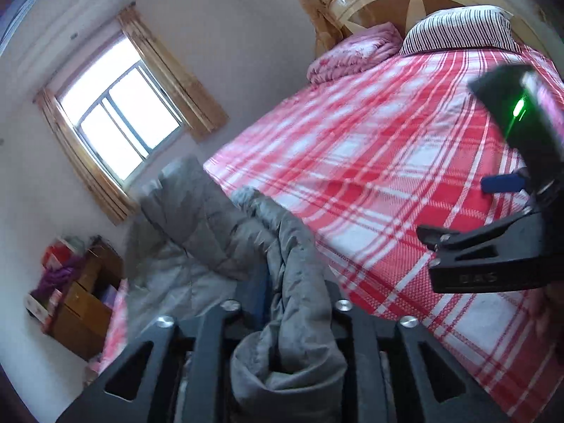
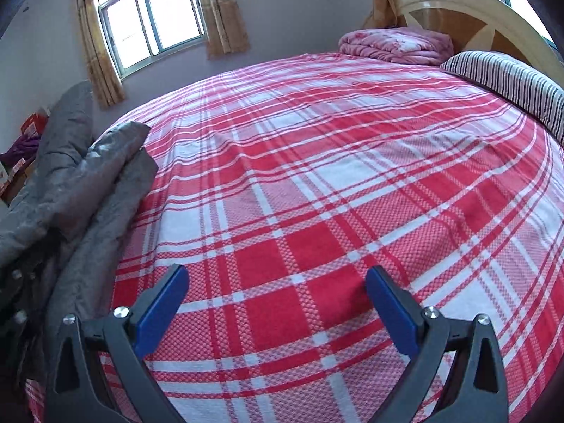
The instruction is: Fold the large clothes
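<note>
A grey padded jacket (image 1: 218,232) hangs bunched at the left edge of the bed. My left gripper (image 1: 285,320) is shut on a fold of the jacket, which drapes between its black fingers and hides the blue pads. The jacket also shows in the right wrist view (image 2: 81,183), at the left side of the bed. My right gripper (image 2: 276,303) is open and empty, its blue pads (image 2: 162,303) wide apart just above the plaid sheet. It shows in the left wrist view (image 1: 493,246) at the right edge, beside the jacket and apart from it.
The bed has a red and white plaid sheet (image 2: 317,176). A folded pink blanket (image 2: 394,46) and a striped pillow (image 2: 511,81) lie by the wooden headboard (image 2: 476,10). A window (image 1: 116,116) and boxes with clutter (image 1: 74,285) are at the left wall.
</note>
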Available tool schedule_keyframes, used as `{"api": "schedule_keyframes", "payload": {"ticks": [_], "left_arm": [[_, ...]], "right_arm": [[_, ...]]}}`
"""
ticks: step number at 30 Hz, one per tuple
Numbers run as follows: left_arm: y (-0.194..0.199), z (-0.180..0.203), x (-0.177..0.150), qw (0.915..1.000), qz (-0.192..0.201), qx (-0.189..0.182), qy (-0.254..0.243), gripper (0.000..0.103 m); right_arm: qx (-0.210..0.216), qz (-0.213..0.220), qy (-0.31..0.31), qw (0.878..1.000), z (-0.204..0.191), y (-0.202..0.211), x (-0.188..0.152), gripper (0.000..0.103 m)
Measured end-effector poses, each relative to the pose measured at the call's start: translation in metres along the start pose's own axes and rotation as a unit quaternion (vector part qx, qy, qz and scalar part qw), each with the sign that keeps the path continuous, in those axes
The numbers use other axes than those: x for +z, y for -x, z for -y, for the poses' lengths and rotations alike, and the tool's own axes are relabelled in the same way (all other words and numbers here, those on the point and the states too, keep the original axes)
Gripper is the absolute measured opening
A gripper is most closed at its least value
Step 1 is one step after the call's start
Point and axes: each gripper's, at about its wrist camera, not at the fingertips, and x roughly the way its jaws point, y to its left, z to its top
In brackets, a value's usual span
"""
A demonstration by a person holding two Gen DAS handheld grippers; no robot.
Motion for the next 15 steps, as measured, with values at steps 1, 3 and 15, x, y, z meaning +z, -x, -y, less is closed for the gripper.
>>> {"api": "schedule_keyframes", "payload": {"ticks": [1,3,15], "left_arm": [[0.012,-0.005,0.005,0.9999,0.009,0.009,0.003,0.047],[0.036,-0.019,0.012,0.9989,0.036,0.025,0.015,0.077],[0.006,-0.211,-0.043,0.9404,-0.081,0.226,0.241,0.096]], "right_arm": [[0.001,0.0,-0.001,1.0,0.001,0.0,-0.001,0.102],[0.002,0.001,-0.003,1.0,0.002,0.0,0.0,0.102],[0.01,0.056,0.07,0.996,-0.062,0.063,0.058,0.077]]}}
